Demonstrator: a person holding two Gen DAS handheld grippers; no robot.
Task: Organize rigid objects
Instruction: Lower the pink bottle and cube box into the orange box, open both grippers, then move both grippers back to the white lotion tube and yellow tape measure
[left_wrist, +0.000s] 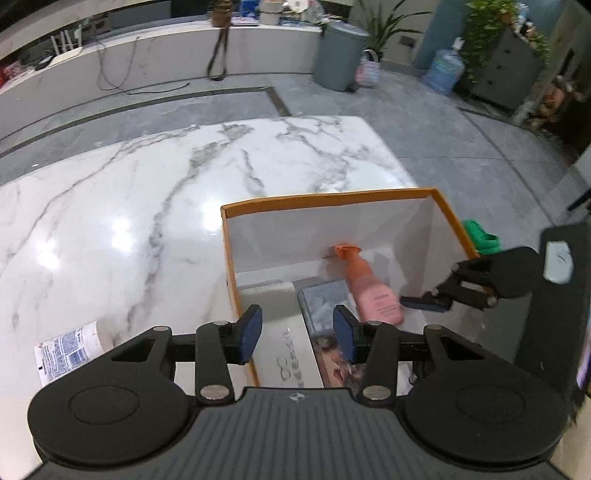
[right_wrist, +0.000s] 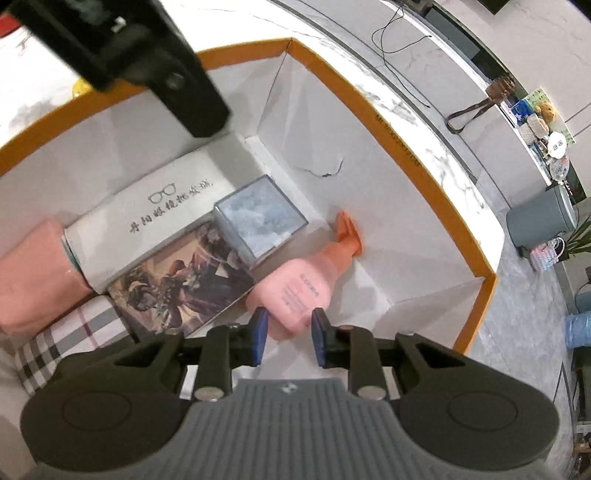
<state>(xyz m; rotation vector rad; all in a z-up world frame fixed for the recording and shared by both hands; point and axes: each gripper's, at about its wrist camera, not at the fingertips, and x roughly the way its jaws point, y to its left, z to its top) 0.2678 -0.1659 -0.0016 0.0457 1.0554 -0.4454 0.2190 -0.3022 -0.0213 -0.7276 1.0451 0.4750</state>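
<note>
Four items are already laid in the orange-rimmed box (right_wrist: 373, 110); beside it, a labelled bottle (left_wrist: 70, 350) is left out. Nothing is held: left hand-held gripper (left_wrist: 297, 332) partly open, right hand-held gripper (right_wrist: 290, 336) narrowed above the pink bottle (right_wrist: 295, 291).

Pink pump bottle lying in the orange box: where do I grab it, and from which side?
Take the pink bottle across its wide body near the base, coming from above at the base end, where the right gripper sits. It lies flat, its orange pump against the box wall; the small blue box crowds its neck.
</note>
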